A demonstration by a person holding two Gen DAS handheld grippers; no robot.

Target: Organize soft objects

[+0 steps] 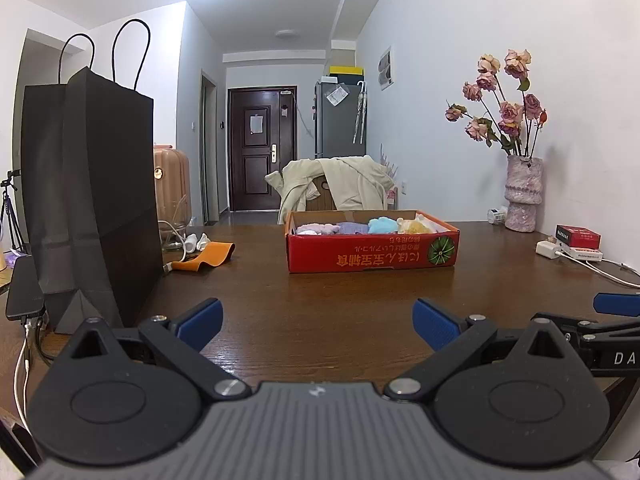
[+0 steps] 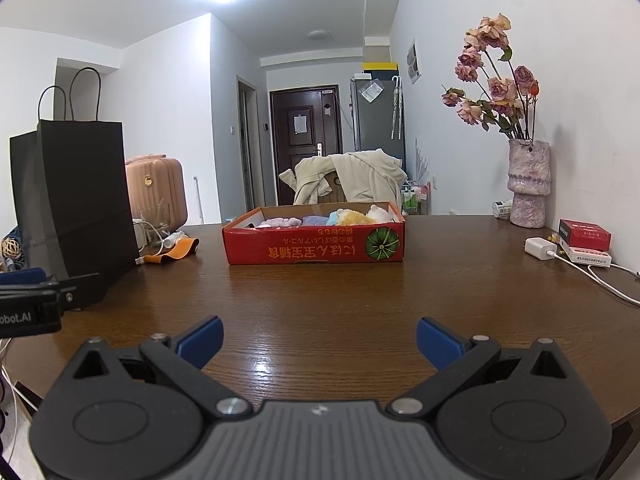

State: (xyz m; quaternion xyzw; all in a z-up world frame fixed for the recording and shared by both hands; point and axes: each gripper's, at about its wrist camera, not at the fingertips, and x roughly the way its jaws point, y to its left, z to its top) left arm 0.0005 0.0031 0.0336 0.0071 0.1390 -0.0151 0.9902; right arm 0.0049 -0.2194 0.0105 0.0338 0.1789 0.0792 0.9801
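A red cardboard box stands on the brown table, well ahead of both grippers; it also shows in the right wrist view. Inside lie soft items: a pink one, a purple one, a light blue one and a yellow plush. In the right wrist view a yellow plush and a white one show. My left gripper is open and empty above the table. My right gripper is open and empty, beside the left one.
A tall black paper bag stands at the left. An orange cloth and white cables lie beside it. A vase of dried roses, a red box and a white charger sit at the right by the wall.
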